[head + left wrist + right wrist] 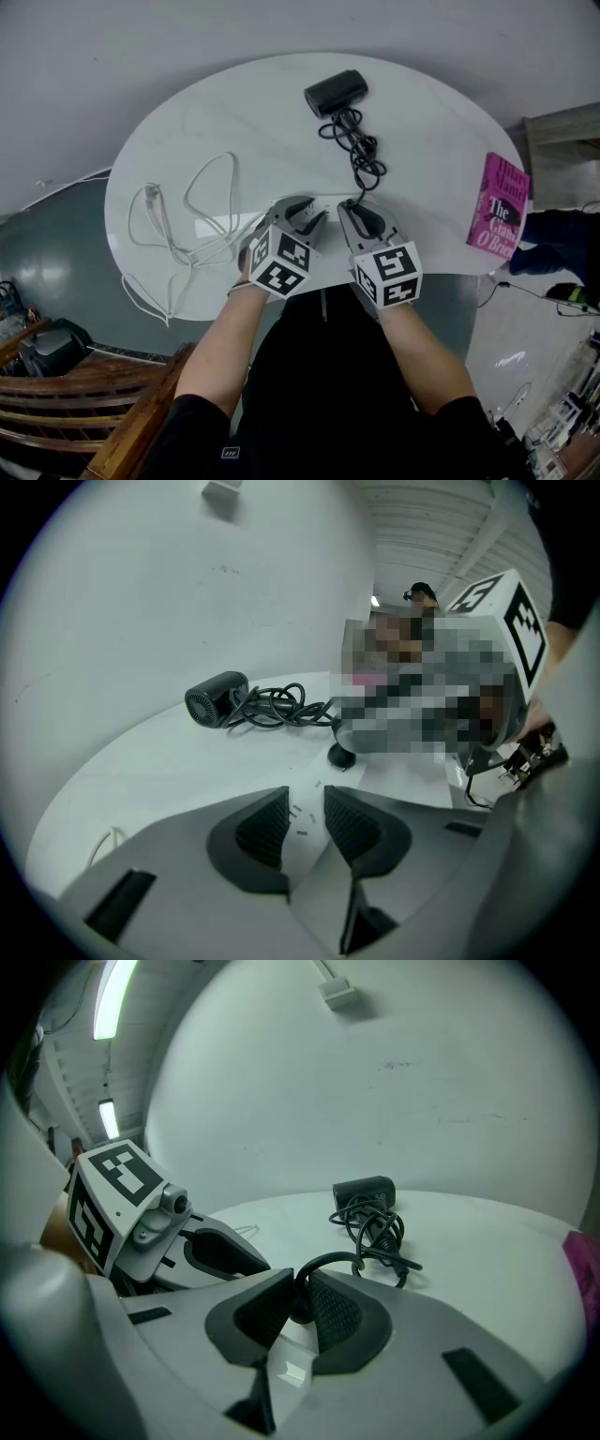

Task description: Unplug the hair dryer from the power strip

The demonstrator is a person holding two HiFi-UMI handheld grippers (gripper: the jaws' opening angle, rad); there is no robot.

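As I watch, left gripper (314, 223): angled down, jaws pinching power strip (302, 832)
right gripper (350, 210): beside it, angled down, jaws clamping black plug (299, 1309)

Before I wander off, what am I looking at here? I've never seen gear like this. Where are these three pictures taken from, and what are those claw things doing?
There is no robot here. A person holds a pinching tool in each hand, each with two fingers. One picture comes from a camera on the person's head, looking down at a round white table. The other two come from cameras riding on each tool, looking along its fingers. On the table lie a black hair dryer with its tangled cord, a loose white cable and a pink book. The left gripper seems to pinch the white power strip, probably to steady it. The right gripper is shut on the dryer's black plug, which sits in that strip.
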